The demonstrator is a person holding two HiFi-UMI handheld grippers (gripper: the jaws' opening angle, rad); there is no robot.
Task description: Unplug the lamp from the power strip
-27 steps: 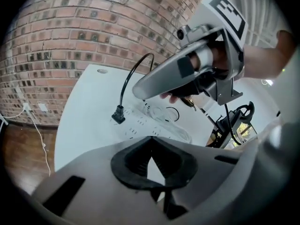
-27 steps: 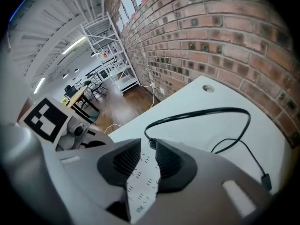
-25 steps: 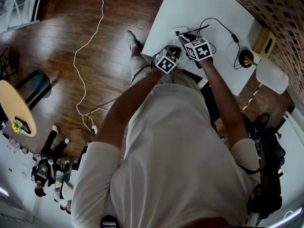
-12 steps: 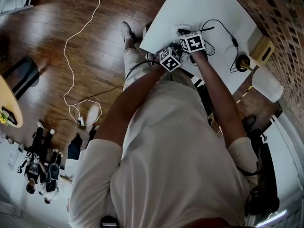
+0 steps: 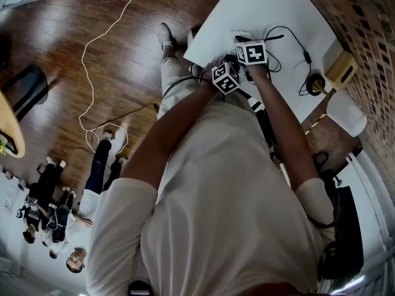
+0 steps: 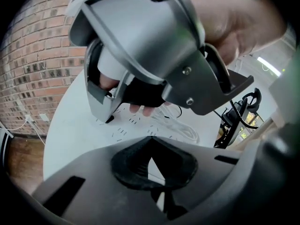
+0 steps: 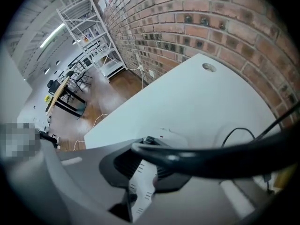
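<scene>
A white power strip point(image 5: 237, 36) lies on the white table point(image 5: 271, 5). The lamp's black cord point(image 5: 295, 36) runs from it to the lamp base point(image 5: 320, 78) under a white shade point(image 5: 345, 113). My right gripper point(image 5: 250, 49) points steeply down over the strip. Its jaws have just been closing. In the right gripper view the black plug point(image 7: 148, 141) sits between them, with the cord point(image 7: 211, 156) leading off right and the strip point(image 7: 140, 184) below. The pads look pressed on the plug. My left gripper point(image 5: 226, 74) hangs beside it, shut and empty point(image 6: 151, 161), facing the strip point(image 6: 119, 125).
A coiled white cable point(image 6: 180, 130) lies on the table by the strip. A beige box point(image 5: 342, 62) stands near the brick wall point(image 5: 364, 17). The table's near edge is under my arms. A long white cord point(image 5: 92, 42) trails over the wooden floor, where people point(image 5: 55, 208) stand.
The right gripper has come down a little onto the strip's plug. The left gripper has stayed beside it. The people on the floor at lower left have moved.
</scene>
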